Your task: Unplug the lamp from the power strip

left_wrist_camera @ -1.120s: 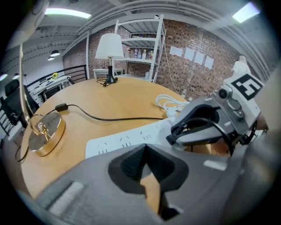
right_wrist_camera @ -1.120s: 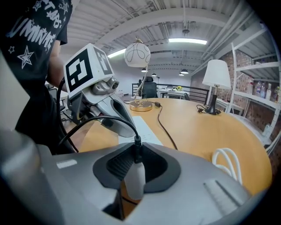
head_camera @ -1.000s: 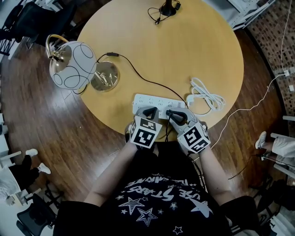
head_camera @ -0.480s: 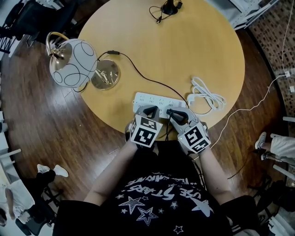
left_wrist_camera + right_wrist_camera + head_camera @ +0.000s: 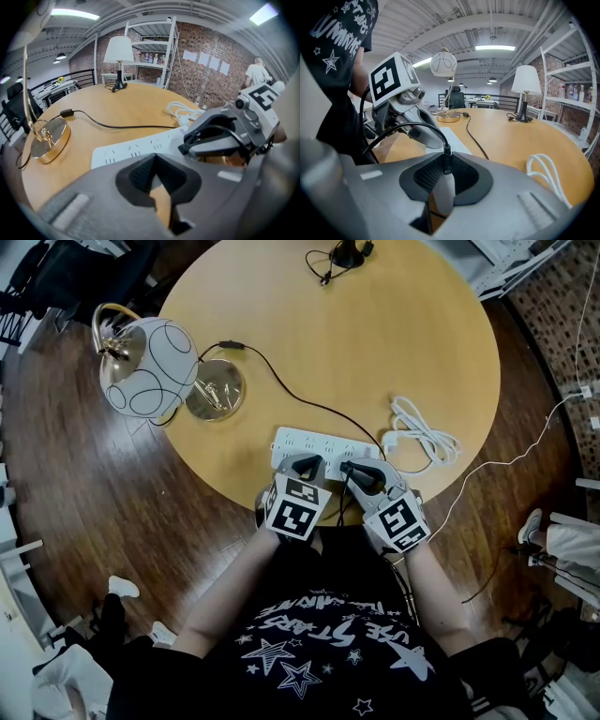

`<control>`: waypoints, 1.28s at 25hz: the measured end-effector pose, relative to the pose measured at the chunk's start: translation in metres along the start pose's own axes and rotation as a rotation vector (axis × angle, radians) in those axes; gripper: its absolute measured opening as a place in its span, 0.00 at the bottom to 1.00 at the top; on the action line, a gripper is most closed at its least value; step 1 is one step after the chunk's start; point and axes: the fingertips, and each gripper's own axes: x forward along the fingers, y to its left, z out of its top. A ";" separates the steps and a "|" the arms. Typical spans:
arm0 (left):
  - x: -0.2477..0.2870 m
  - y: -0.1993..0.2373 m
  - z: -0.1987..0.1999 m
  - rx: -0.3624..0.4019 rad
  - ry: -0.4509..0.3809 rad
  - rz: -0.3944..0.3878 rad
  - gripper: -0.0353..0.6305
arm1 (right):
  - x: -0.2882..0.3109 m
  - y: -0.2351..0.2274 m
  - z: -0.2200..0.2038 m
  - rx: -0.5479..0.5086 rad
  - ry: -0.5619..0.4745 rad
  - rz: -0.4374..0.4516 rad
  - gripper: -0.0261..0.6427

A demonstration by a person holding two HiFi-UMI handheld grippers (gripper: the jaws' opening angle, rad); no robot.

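Little had changed on the table over the last second: both grippers stayed at the near edge of the power strip (image 5: pixel 323 444), and the view had shifted only slightly.

The left gripper (image 5: pixel 305 465) had its jaws closed together on nothing, tips over the strip's near edge. That looked like a bracing pose, there to pin the strip while the other tool pulled, though no view showed whether the tips were actually pressing on it. The right gripper (image 5: pixel 359 471) was clamped narrowly on the plug (image 5: pixel 444 187), a pale body standing upright between the pads with a black lead leaving its top. Gripping the plug body rather than the lead made sense, since it spares the wire. Whether the pins were still seated in a socket could not be told.

The lamp (image 5: pixel 150 368) stood well apart at the table's (image 5: pixel 375 343) far left edge. It had a white globe shade with dark looping lines, a curved brass arm and a round brass base (image 5: pixel 214 395). Its black cord (image 5: pixel 281 390), with an inline switch, ran across the wood toward the strip's right end, beside a coiled white cable (image 5: pixel 422 437)
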 end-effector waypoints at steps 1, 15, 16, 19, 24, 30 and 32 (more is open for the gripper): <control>0.000 -0.001 0.000 -0.003 -0.001 -0.001 0.06 | -0.002 0.000 0.001 0.008 -0.014 -0.002 0.13; 0.001 0.000 0.000 -0.008 -0.018 -0.013 0.06 | -0.027 -0.035 0.061 0.016 -0.160 -0.092 0.12; 0.001 0.000 0.000 0.002 -0.024 -0.017 0.06 | -0.024 -0.034 0.055 0.010 -0.132 -0.097 0.12; 0.001 -0.002 -0.001 0.065 -0.043 -0.033 0.06 | -0.011 -0.034 0.045 -0.017 -0.073 -0.110 0.12; -0.004 0.004 0.003 0.184 -0.062 0.025 0.06 | 0.007 -0.036 0.035 -0.042 0.012 -0.133 0.12; -0.023 0.024 0.003 0.152 -0.122 0.076 0.06 | 0.022 -0.035 0.029 -0.079 0.094 -0.162 0.13; -0.027 0.029 0.001 0.135 -0.137 0.082 0.06 | 0.026 -0.035 0.026 -0.059 0.094 -0.170 0.13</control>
